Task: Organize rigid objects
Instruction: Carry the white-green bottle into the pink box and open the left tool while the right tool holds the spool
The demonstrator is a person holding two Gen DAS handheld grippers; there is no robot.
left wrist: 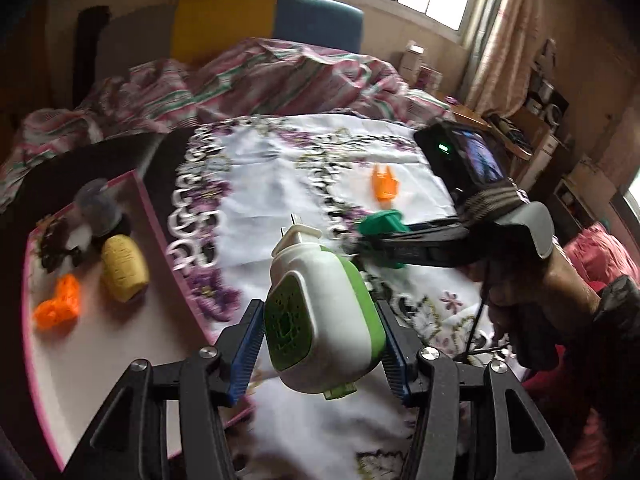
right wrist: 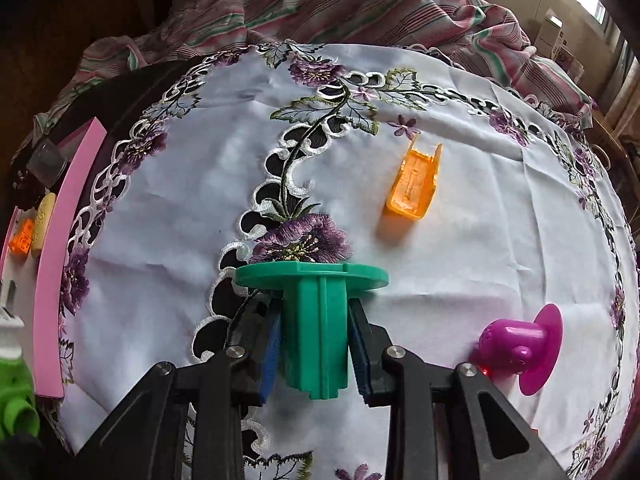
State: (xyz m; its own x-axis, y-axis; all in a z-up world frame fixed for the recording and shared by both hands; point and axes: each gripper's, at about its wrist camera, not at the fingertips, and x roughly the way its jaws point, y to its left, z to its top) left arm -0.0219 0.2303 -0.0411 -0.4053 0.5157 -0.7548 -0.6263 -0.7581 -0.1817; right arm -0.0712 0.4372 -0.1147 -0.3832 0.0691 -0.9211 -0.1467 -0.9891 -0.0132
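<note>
Left gripper (left wrist: 320, 344) clamps white-green plug-in device (left wrist: 324, 312) beside pink tray (left wrist: 96, 344); right gripper (right wrist: 316, 344) clamps green spool (right wrist: 314, 320), right of tray.

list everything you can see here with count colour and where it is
white and green plastic plug-in device: 1, white with green trim, held in left gripper
green plastic flanged spool: 1, green, held in right gripper
orange plastic open clip: 1, orange, on the tablecloth
magenta plastic flanged cap: 1, magenta, on its side on the tablecloth
pink-rimmed tray: 1, pink, left of the tablecloth
yellow textured cylinder: 1, yellow, in tray
orange lattice piece: 1, orange, in tray
embroidered tablecloth: 1, white, purple flowers
left gripper: 1, black, blue pads
right gripper: 1, black, blue pads
</note>
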